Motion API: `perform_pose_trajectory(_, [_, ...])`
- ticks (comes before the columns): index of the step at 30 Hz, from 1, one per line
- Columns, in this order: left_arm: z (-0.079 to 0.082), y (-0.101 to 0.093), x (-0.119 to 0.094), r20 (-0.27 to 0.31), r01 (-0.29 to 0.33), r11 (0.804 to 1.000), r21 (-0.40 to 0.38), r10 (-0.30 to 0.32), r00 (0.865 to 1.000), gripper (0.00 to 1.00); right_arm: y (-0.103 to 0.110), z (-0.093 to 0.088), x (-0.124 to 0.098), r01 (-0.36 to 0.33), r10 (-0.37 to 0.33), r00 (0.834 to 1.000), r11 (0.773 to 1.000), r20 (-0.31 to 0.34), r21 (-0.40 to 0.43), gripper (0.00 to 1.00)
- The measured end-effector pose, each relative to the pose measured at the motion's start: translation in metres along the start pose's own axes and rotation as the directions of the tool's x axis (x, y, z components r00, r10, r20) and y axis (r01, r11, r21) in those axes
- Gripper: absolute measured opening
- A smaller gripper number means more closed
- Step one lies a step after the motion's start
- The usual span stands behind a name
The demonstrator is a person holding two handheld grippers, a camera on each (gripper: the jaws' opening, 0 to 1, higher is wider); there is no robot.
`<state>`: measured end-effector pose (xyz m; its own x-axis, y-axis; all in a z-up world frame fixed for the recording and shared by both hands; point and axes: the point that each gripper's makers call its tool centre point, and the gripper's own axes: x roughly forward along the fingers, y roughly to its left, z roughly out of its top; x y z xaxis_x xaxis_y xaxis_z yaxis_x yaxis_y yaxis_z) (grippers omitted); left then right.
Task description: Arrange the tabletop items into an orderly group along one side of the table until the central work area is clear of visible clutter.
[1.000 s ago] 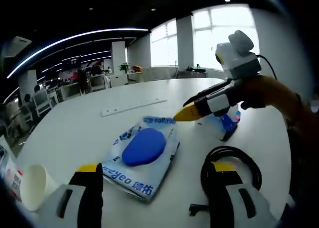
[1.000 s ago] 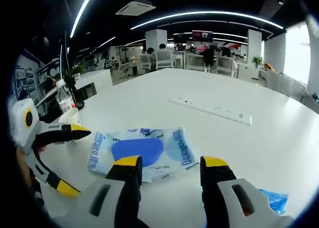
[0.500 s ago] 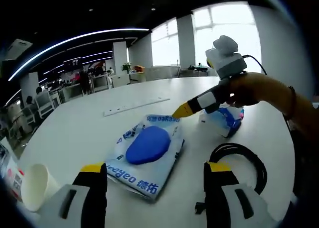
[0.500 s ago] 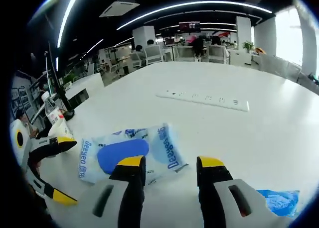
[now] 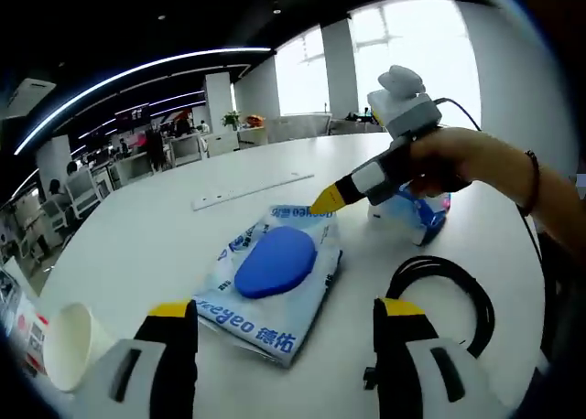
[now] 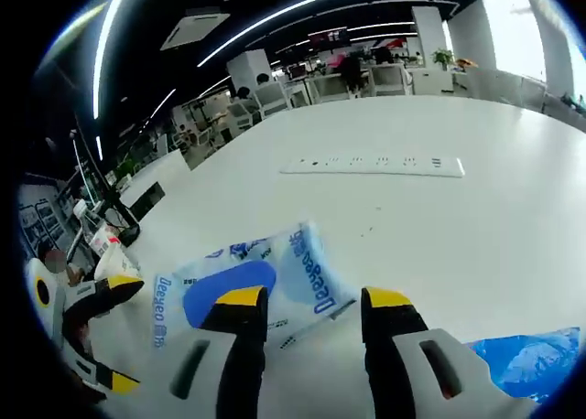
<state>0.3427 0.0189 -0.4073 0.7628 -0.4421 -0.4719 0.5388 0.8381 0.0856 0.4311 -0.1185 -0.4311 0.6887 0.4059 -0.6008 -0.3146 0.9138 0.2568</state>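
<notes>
A blue-and-white wet-wipes pack point(image 5: 275, 268) lies flat on the white table point(image 5: 137, 236), just ahead of my left gripper point(image 5: 284, 323), whose jaws stand apart with nothing between them. My right gripper point(image 5: 328, 199), held by a hand, reaches in from the right with its yellow tips over the pack's far corner. In the right gripper view the pack point(image 6: 247, 277) lies just past my open right gripper point(image 6: 311, 314). The left gripper point(image 6: 119, 332) shows at the left, open.
A paper cup point(image 5: 69, 346) stands at the near left. A coiled black cable point(image 5: 444, 295) lies right of the pack, and a small blue-and-white packet point(image 5: 412, 216) sits beyond it. A white power strip point(image 5: 252, 190) lies farther back. Office desks and chairs lie behind.
My right gripper has crept forward and lifted slightly toward the pack's far corner. The left view has shifted a little. The pack, cup, cable and packet stay put.
</notes>
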Motion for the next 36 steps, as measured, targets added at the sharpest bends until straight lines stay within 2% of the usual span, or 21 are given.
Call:
perform_pose_trajectory(5, [-0.01,0.0,0.01,-0.049,-0.007,1.0,-0.016,0.006,0.999,0.78,-0.001,0.001,0.01,0.004,-0.004,1.0,1.0,0.002,0.011,0.4])
perform_pose_trajectory(10, [-0.014,0.001,0.014,-0.06,-0.019,0.999,-0.05,0.016,0.998,0.76,-0.003,-0.001,0.015,0.025,-0.025,1.0,0.999,-0.005,-0.038,0.39])
perform_pose_trajectory(13, [-0.011,0.005,0.012,-0.062,-0.029,0.997,-0.066,0.025,0.998,0.73,-0.005,-0.001,0.015,0.038,-0.038,0.999,0.998,0.0,-0.052,0.38])
perform_pose_trajectory(15, [-0.01,0.005,0.008,-0.062,-0.032,0.995,-0.096,0.026,0.998,0.71,-0.006,-0.001,0.016,0.04,-0.039,0.999,0.998,0.006,-0.049,0.38])
perform_pose_trajectory(18, [-0.014,0.01,0.005,-0.076,-0.035,0.976,-0.214,0.019,0.997,0.71,-0.007,-0.001,0.017,0.045,-0.044,0.999,0.998,0.008,-0.046,0.38])
perform_pose_trajectory(22, [-0.023,0.022,0.006,-0.113,-0.086,0.972,-0.217,0.063,0.992,0.7,-0.008,-0.004,0.018,0.058,-0.058,0.998,0.996,0.001,-0.069,0.38])
perform_pose_trajectory(24, [-0.029,0.024,0.008,-0.135,-0.097,0.971,-0.217,0.069,0.988,0.63,-0.008,-0.005,0.018,0.063,-0.064,0.998,0.995,-0.001,-0.079,0.37])
perform_pose_trajectory(27, [-0.041,0.024,0.013,-0.18,-0.11,0.955,-0.274,0.062,0.982,0.51,-0.009,-0.005,0.019,0.067,-0.068,0.998,0.995,-0.002,-0.08,0.35])
perform_pose_trajectory(28, [-0.034,0.028,0.016,-0.14,-0.116,0.959,-0.26,0.081,0.987,0.48,-0.009,-0.006,0.019,0.067,-0.068,0.998,0.995,-0.003,-0.08,0.34])
perform_pose_trajectory(29, [-0.037,0.028,0.015,-0.163,-0.116,0.959,-0.259,0.075,0.984,0.43,-0.009,-0.006,0.019,0.068,-0.068,0.998,0.994,-0.002,-0.08,0.33])
perform_pose_trajectory(33, [-0.034,0.023,0.017,-0.15,-0.096,0.959,-0.266,0.057,0.987,0.26,-0.009,-0.007,0.019,0.066,-0.067,0.998,0.995,-0.01,-0.075,0.22])
perform_pose_trajectory(36, [-0.034,0.021,0.017,-0.154,-0.089,0.968,-0.236,0.053,0.987,0.22,-0.009,-0.009,0.019,0.055,-0.056,0.998,0.996,-0.015,-0.071,0.15])
